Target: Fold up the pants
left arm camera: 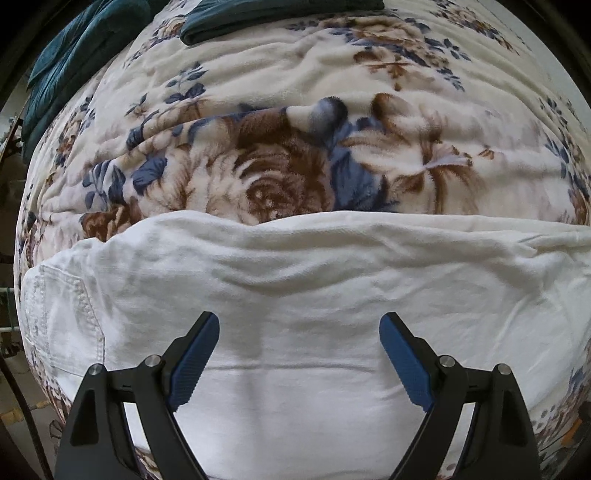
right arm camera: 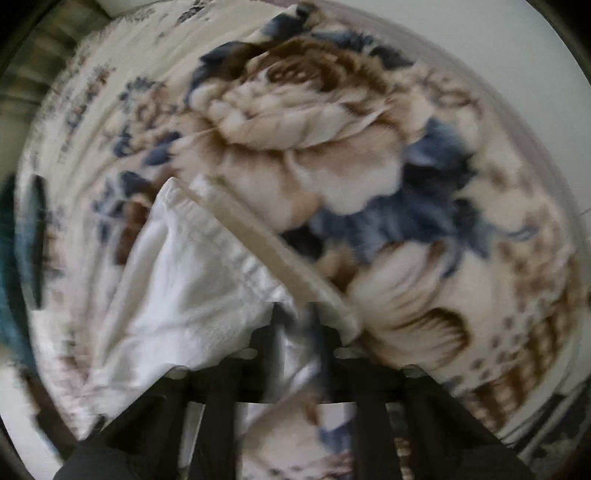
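Observation:
The white pants (left arm camera: 295,273) lie spread across the lower half of the left wrist view, with a stitched back pocket (left arm camera: 62,314) at the left. My left gripper (left arm camera: 299,317) hangs just above the pants, pointing down. It stands wide open, its blue pads (left arm camera: 192,362) apart with only flat cloth below them. The right wrist view is blurred. There my right gripper (right arm camera: 295,314) has its dark fingers close together and is shut on the gathered end of the pants (right arm camera: 184,288). That end rises off the bed towards the fingertips.
A plush cream blanket (left arm camera: 280,166) with brown and blue flowers covers the bed under the pants and fills the right wrist view (right arm camera: 369,166). Dark teal cloth (left arm camera: 74,62) lies at the far left corner, and a folded teal piece (left arm camera: 258,14) at the far edge.

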